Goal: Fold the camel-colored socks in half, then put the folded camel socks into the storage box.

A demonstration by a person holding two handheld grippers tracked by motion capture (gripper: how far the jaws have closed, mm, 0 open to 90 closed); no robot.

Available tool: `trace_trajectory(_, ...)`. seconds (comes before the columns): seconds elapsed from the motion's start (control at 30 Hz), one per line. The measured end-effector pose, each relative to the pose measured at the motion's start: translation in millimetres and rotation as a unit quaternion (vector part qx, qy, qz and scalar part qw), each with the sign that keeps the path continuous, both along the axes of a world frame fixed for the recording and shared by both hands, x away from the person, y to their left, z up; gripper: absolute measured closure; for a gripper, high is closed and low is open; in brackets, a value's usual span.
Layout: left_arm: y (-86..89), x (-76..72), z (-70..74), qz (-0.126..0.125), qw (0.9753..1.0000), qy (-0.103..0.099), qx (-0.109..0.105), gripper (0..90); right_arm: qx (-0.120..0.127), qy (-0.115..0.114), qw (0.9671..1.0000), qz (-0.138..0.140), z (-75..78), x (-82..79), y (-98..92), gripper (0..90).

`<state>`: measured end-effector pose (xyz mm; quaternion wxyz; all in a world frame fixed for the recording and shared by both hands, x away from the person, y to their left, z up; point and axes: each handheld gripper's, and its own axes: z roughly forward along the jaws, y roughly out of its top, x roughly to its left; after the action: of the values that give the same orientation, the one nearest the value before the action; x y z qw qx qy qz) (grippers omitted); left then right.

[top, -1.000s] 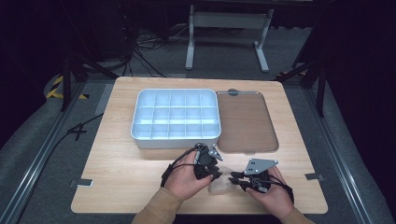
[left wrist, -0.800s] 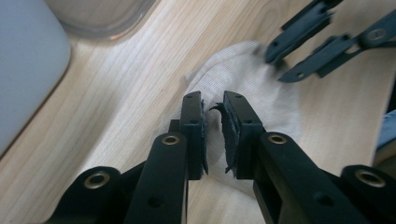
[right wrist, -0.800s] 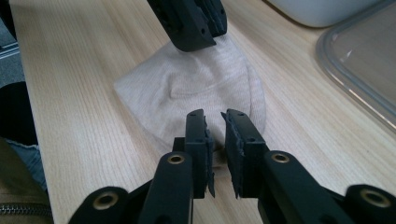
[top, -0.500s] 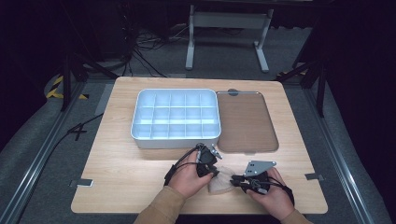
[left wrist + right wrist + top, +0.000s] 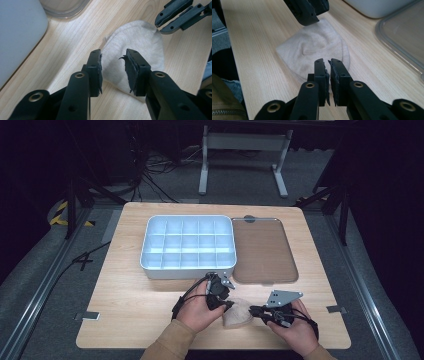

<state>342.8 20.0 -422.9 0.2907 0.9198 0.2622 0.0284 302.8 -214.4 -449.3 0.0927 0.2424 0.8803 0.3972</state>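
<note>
Wooden bench (image 5: pixel 125 290) carries a pale folded cloth (image 5: pixel 237 312) near its front edge, between both hands. Left claw (image 5: pixel 113 67) hangs over the cloth with jaws apart. Right claw (image 5: pixel 328 75) sits at the cloth's rim, jaws nearly together. Behind stand a white divided tray (image 5: pixel 150 251) and a clear lid (image 5: pixel 265 250).

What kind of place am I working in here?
Likely a lab or recording studio: one wooden table on dark carpet, floor cables and a metal stand behind, black surroundings. The table holds a compartment tray, lid and sock.
</note>
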Motion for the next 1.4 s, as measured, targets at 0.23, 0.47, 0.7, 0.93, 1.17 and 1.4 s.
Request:
trace_trajectory(0.23, 4.3, -4.0, 6.7, 0.024, 0.9997, -0.008, 0.003, 62.6, 0.017, -0.007, 0.9998, -0.006, 1.6, -1.9, 3.4, 83.7)
trace_trajectory(0.47, 13.1, -3.2, 11.6, 0.045, 0.999, -0.005, -0.007, 61.7, 0.018, -0.006, 0.9998, 0.002, -1.8, -1.9, 8.7, 82.6)
trace_trajectory(0.7, 22.3, -4.8, 15.5, 0.054, 0.9985, -0.008, -0.013, 60.9, 0.026, -0.003, 0.9996, 0.011, -4.0, -1.7, 15.5, 82.6)
trace_trajectory(0.93, 31.5, -5.4, 16.0, 0.059, 0.9982, 0.004, -0.012, 60.9, 0.027, 0.004, 0.9994, 0.023, -6.6, 1.0, 22.6, 83.8)
trace_trajectory(1.17, 32.9, -6.8, 10.6, 0.055, 0.9983, 0.02, 0.004, 60.5, 0.031, 0.018, 0.999, 0.025, -12.6, 5.6, 25.6, 84.7)
trace_trajectory(1.4, 33.4, -7.0, 4.2, 0.054, 0.9979, 0.033, 0.014, 60.6, 0.012, 0.041, 0.9987, 0.029, -21.5, 13.1, 27.7, 83.5)
